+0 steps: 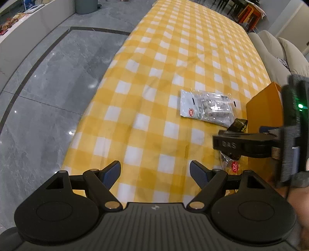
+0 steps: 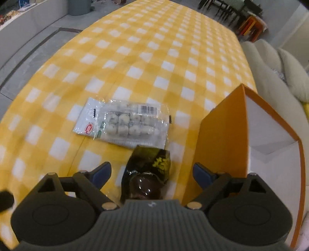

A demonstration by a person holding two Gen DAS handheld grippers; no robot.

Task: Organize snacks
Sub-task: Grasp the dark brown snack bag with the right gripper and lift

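Observation:
A clear packet of white round snacks point(image 2: 125, 123) lies flat on the yellow checked tablecloth point(image 2: 173, 58). Just in front of it lies a dark packet with yellow lettering point(image 2: 148, 164), holding something brown and round. My right gripper point(image 2: 152, 174) is open and hangs over this dark packet, which sits between the fingers without the pads touching it. An open orange box point(image 2: 222, 144) with a white inside stands right beside it. In the left wrist view my left gripper point(image 1: 155, 173) is open over bare cloth, left of the clear packet point(image 1: 206, 107), the dark packet point(image 1: 238, 124) and the box point(image 1: 264, 108).
The table's left edge point(image 1: 100, 92) drops to a grey tiled floor point(image 1: 48, 86). A cream sofa point(image 2: 280, 67) runs along the right side behind the box. Dark chairs point(image 2: 227, 9) stand past the far end, and a grey bin point(image 2: 79, 6) at the far left.

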